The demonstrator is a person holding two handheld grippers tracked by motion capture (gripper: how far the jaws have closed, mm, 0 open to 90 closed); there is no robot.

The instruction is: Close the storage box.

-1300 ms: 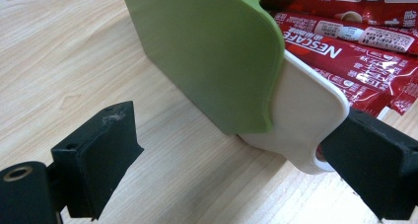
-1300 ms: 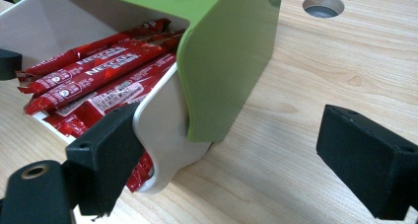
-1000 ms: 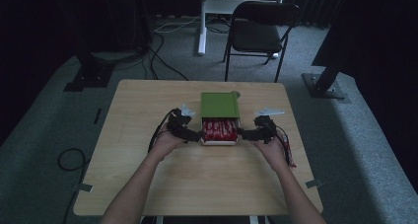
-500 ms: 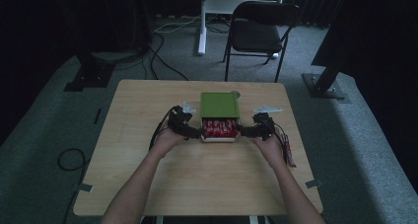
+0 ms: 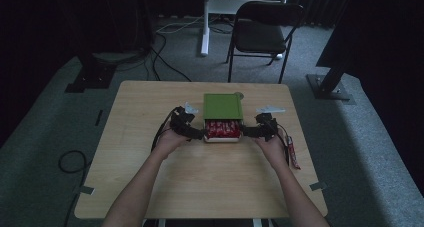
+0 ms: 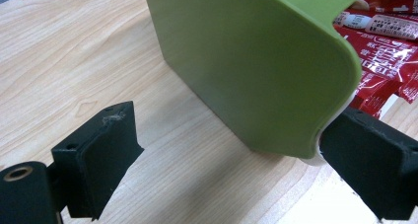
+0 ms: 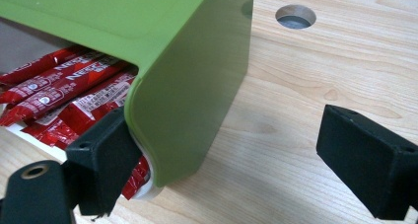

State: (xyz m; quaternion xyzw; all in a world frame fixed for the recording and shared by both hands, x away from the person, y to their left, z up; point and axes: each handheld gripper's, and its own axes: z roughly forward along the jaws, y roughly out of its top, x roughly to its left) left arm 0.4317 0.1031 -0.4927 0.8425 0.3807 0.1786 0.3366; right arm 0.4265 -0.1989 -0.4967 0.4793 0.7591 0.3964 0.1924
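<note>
The person's two hands came in from the near edge of the wooden surface. The left gripper and the right gripper each sat at one near corner of a box, one on each side. Both looked just as near to it.

The jaws of the left gripper were spread wide. One jaw touched the near left corner of the green sleeve, down at the white edge, and the other jaw stood apart over bare wood. The jaws of the right gripper were spread wide too. One jaw pressed on the near right corner, by the white tray, and the other was well apart from the box. Neither gripper pinched anything.

The box sat between the two grippers, near the middle of the surface, a bit toward the far side. Its long way ran from the person toward the far edge. I think the next move would slide the tray along that line.

The sleeve was smooth, plain green, with round corners. The tray stuck out at the near end and was packed with red packets with small white writing. Farther off, a round hole showed in the wood. Past the surface stood a dark chair on the grey floor.
</note>
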